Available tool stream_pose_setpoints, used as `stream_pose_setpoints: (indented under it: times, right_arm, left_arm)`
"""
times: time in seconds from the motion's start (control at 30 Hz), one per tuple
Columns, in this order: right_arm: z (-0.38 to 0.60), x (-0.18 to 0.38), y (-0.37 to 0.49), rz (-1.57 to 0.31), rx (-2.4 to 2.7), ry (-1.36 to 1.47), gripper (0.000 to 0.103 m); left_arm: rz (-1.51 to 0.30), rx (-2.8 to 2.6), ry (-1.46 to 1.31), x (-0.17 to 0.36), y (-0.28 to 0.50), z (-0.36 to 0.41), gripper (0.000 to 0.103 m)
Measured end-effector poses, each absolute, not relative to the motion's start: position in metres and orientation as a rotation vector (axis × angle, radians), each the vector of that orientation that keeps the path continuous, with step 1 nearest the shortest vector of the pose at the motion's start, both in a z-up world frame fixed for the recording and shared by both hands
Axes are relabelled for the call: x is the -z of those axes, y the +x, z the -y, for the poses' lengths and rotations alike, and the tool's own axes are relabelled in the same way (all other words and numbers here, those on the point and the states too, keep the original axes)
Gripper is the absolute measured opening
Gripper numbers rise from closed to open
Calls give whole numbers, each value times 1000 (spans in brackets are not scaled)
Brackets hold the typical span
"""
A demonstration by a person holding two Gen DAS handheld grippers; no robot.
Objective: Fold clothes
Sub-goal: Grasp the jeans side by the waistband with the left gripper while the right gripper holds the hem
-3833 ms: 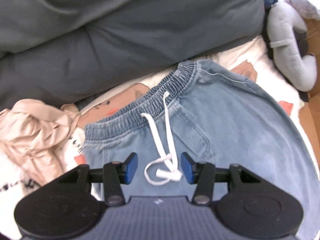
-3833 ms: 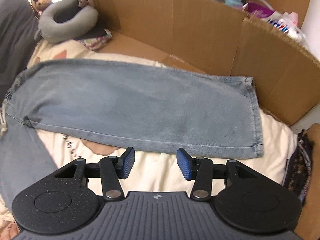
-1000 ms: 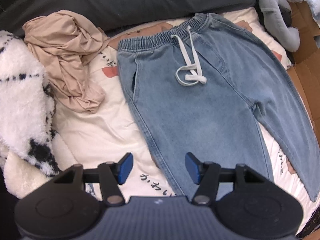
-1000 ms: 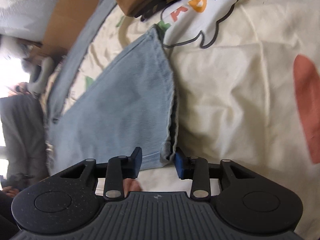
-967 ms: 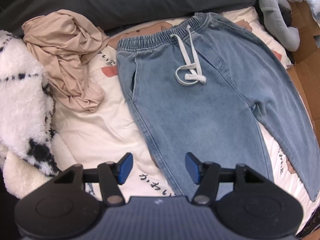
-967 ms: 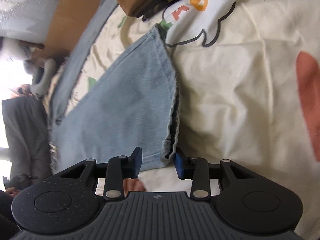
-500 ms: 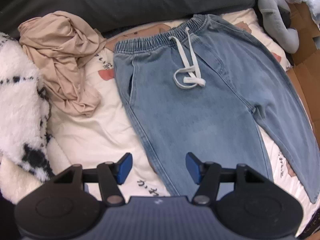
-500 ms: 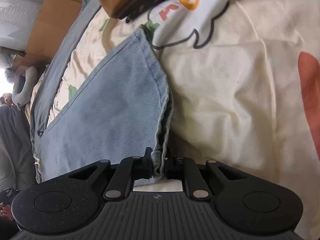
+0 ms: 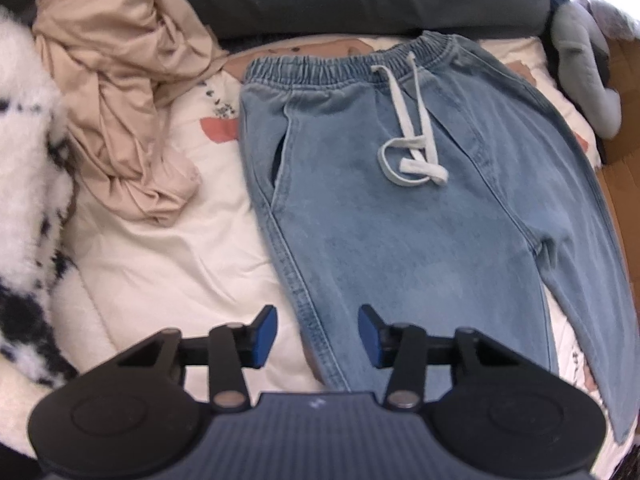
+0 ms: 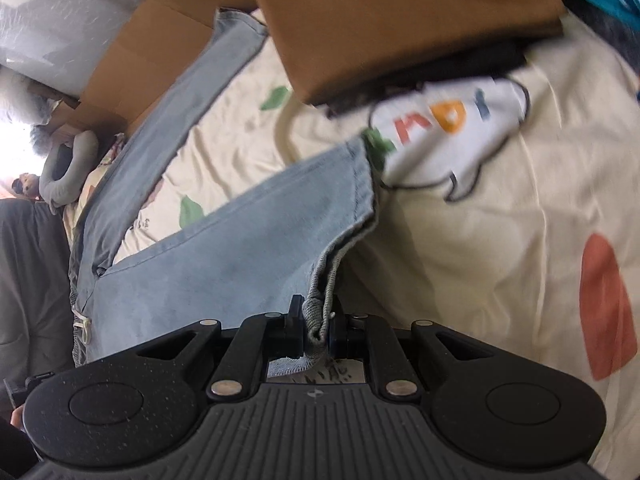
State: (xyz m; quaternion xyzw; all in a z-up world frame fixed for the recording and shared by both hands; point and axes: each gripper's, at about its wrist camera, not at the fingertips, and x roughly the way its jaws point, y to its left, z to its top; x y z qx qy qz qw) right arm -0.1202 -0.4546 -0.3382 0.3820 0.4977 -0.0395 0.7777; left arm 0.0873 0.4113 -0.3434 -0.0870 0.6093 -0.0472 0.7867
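Our right hand-held gripper [image 10: 316,330] pinches the jeans [image 9: 400,216] hem; left hand-held gripper [image 9: 318,336] closing astride the leg seam; folding barely begun.

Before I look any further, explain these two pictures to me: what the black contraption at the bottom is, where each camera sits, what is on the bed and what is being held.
No robot here: a person holds a two-finger gripper in each hand, each with a camera looking along its fingers.

The left wrist view looks down on blue jeans spread flat on a cream printed sheet, with a crumpled beige garment beside them. The left gripper is closing around the edge of one leg, its pads not yet pressing.

The right wrist view shows the right gripper shut on the hem of a jeans leg, with folded brown clothes stacked beyond.
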Motion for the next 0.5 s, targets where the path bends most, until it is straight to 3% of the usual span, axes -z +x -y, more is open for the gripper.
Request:
stream_pose_setpoints:
  times: [0.17, 0.33, 0.5]
  right_arm:
    - [456, 319, -112, -1061, 82, 788, 9]
    - [455, 307, -107, -1057, 90, 769, 9]
    - [452, 301, -103, -1070, 101, 748, 9]
  left_arm:
    - [-1333, 90, -248, 365, 87, -416, 42]
    - [-1347, 58, -330, 387, 86, -424, 31]
    - [-1348, 36, -469, 406, 84, -432, 31]
